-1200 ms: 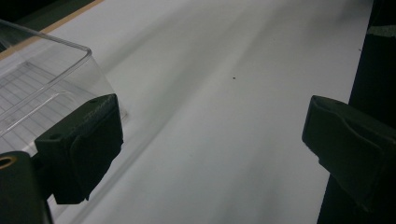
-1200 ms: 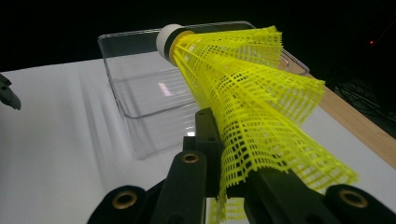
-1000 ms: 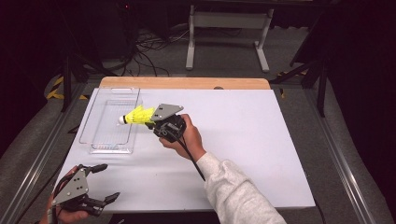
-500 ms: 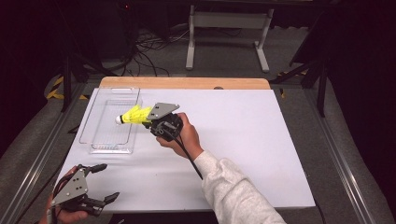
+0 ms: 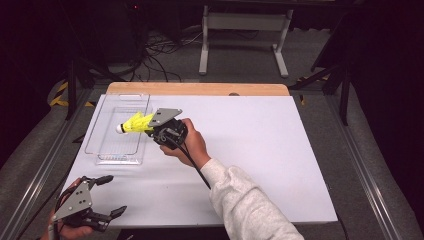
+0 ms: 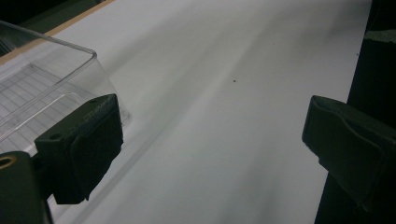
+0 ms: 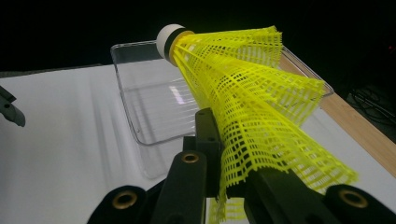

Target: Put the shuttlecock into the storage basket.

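Observation:
A yellow shuttlecock (image 5: 134,123) with a white cork tip hangs over the clear plastic tray (image 5: 102,150), cork pointing left. My right gripper (image 5: 150,125) is shut on its mesh skirt. In the right gripper view the shuttlecock (image 7: 243,98) is pinched flat between the black jaws, and the tray (image 7: 140,112) lies beyond it. My left gripper (image 5: 107,196) rests at the table's front left corner, open, nothing between its fingers. In the left gripper view its jaws stand wide apart, with a corner of the tray (image 6: 56,51) at the upper left.
The white table top (image 5: 260,145) has a wooden strip (image 5: 200,89) along its far edge. Cables and a metal stand sit on the dark floor behind. Metal rails run along both sides of the table.
My right gripper has carried the shuttlecock slightly left, farther over the tray. The left gripper has stayed where it was.

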{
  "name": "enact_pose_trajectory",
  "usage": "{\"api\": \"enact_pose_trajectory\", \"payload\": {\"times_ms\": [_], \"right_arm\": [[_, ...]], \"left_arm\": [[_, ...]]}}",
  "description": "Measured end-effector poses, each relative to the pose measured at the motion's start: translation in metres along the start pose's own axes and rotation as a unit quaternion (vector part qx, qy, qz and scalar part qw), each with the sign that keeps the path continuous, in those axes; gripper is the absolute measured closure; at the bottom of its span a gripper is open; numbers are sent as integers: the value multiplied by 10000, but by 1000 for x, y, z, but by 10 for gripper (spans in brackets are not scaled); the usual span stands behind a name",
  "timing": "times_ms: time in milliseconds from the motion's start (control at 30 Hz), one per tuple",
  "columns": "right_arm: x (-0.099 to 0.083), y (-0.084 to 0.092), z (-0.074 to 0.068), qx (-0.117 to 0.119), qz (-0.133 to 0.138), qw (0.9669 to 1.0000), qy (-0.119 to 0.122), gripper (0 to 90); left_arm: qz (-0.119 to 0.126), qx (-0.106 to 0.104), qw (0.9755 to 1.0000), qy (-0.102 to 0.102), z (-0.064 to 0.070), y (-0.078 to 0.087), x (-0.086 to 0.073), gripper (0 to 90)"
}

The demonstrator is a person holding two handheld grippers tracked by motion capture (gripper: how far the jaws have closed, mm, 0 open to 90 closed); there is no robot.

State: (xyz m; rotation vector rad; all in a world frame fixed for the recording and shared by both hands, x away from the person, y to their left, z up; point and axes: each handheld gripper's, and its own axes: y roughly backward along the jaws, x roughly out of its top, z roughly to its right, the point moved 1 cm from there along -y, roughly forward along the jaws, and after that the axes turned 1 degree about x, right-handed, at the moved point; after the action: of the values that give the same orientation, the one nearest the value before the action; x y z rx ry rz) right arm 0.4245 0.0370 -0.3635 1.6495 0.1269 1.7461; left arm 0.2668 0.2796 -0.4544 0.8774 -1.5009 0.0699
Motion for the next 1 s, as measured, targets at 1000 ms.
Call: {"api": "enact_pose_trajectory", "payload": {"times_ms": [1000], "right_arm": [[27, -48, -10, 434, -484, 9973, 331, 882]], "left_arm": [[226, -41, 9997, 81, -3, 5, 2, 60]]}}
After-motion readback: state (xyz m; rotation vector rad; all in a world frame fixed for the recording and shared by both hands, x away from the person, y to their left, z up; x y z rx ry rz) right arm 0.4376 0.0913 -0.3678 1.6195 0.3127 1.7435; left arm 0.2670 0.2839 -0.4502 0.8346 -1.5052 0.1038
